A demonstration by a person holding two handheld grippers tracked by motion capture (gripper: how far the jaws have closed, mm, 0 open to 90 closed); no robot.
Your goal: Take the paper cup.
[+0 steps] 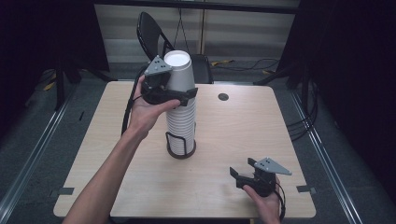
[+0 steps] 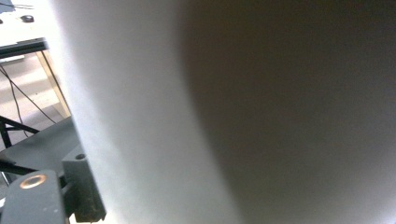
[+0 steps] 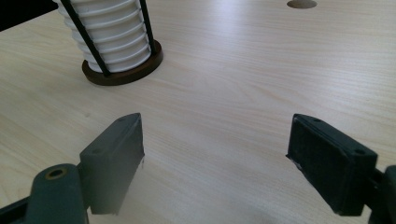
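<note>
Your left gripper is clamped on the top white paper cup of the upside-down stack, which stands in the wire holder mid-table. Pull straight up along the stack's axis, I'd say, so the holder stays put and only one cup lifts. Your right gripper rests low near the table's front edge, jaws wide apart, empty. No writing readable anywhere.
</note>
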